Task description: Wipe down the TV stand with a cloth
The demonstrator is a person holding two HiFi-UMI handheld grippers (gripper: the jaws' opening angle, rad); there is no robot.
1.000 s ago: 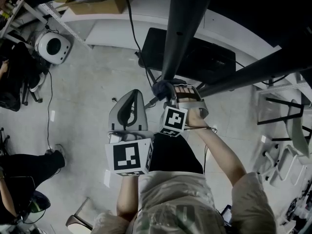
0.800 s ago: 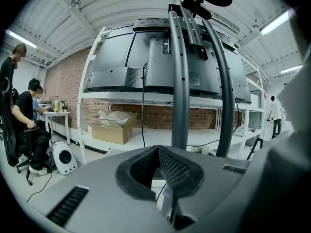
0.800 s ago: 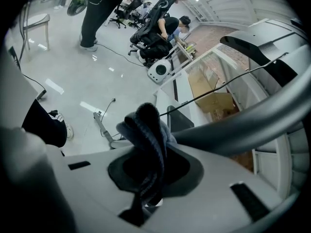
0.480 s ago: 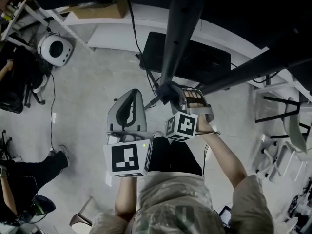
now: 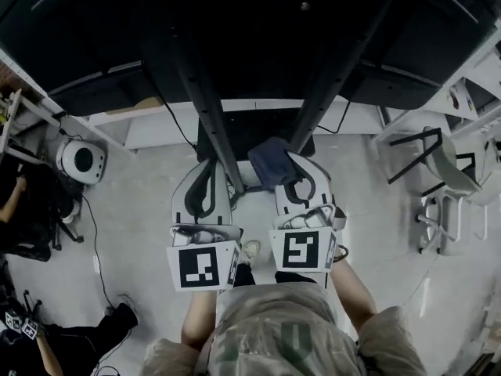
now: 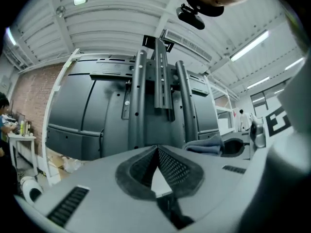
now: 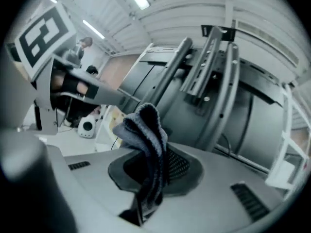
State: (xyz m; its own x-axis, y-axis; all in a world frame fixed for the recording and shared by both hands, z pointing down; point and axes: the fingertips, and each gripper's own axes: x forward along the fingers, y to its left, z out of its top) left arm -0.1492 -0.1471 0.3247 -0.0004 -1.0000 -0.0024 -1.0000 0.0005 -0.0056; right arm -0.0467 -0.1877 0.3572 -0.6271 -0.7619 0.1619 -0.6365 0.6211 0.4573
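At the left, the left gripper point(image 5: 208, 168) has its jaws closed tip to tip with nothing between them, and its marker cube point(image 5: 200, 265) shows a black-and-white square pattern. Just to its right, the dark cloth point(image 5: 269, 160) is bunched and pinched in the jaws of the right gripper point(image 5: 291, 171), close to the foot of the TV stand point(image 5: 205, 92). The stand's dark uprights rise directly ahead of both grippers, which are level and side by side.

Both grippers are held forward, level and side by side. The left gripper point(image 5: 211, 164) has its jaws pressed together, empty. The right gripper point(image 5: 291, 164) pinches a cloth point(image 5: 268, 160).
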